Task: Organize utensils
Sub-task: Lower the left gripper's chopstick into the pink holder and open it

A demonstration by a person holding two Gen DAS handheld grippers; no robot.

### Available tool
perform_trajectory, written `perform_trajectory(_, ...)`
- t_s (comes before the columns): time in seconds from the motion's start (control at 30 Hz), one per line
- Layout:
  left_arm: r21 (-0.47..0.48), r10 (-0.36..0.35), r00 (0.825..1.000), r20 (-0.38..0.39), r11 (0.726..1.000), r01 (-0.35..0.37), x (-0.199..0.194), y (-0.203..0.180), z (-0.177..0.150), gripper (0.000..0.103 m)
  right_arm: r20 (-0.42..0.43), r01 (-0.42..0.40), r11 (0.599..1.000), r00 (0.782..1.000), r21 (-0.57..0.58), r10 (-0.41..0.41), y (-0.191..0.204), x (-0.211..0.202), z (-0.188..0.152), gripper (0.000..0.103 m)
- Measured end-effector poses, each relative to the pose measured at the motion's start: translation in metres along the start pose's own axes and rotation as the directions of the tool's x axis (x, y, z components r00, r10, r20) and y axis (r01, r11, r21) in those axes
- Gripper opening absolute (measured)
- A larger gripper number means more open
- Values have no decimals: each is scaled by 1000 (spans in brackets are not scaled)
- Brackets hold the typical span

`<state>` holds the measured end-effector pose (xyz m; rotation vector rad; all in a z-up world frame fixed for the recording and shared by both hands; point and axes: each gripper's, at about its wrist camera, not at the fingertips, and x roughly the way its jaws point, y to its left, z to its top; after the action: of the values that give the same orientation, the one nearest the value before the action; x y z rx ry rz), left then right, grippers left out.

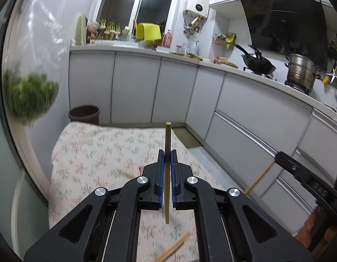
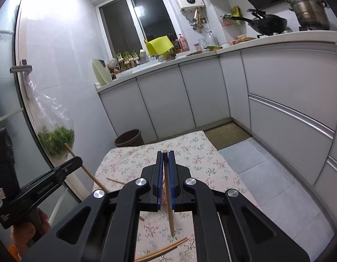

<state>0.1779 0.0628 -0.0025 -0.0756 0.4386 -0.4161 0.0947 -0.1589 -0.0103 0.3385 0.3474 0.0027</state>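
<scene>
2 grippers, left gripper (image 1: 167, 152) and right gripper (image 2: 165, 154), each clamp 1 chopstick (image 1: 167, 174)

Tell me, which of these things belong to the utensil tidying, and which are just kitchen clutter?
Part of the job:
- chopstick in the left gripper
- chopstick in the right gripper
- loose chopsticks on the floral cloth

Just lying about:
- wok
- steel pot
- brown bin
- bag of greens

Above the tabletop (image 2: 201, 152) I hold one chopstick (image 1: 167, 170) in my left claw (image 1: 167, 152), another chopstick (image 2: 168, 196) in my right claw (image 2: 165, 154), loose chopsticks (image 2: 164, 250) lying below, bin (image 2: 129, 138) behind.
</scene>
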Motion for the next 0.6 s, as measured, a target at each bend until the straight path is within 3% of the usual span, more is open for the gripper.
perform_trajectory(0.2,16,50,998,42,999,-50,33,-10,35,5,42,-16,1000,999,-12,17,-1,1,25,5)
perform_trajectory(0.3,33,102,993,58,994,-104,57,-12,39,5,44,-20,1000,999,-13,21,-2,6,28,5)
perform_trajectory(0.5,52,138,990,36,989,-140,114,-7,31,6,32,-33,999,999,-16,34,-1,20,27,5)
perform_trajectory(0.53,52,149,989,17,987,-150,121,-5,26,8,33,-38,999,999,-15,39,0,22,28,5)
perform_trajectory(0.6,37,178,984,13,983,-178,120,2,20,24,38,-49,999,998,-14,49,3,24,30,5)
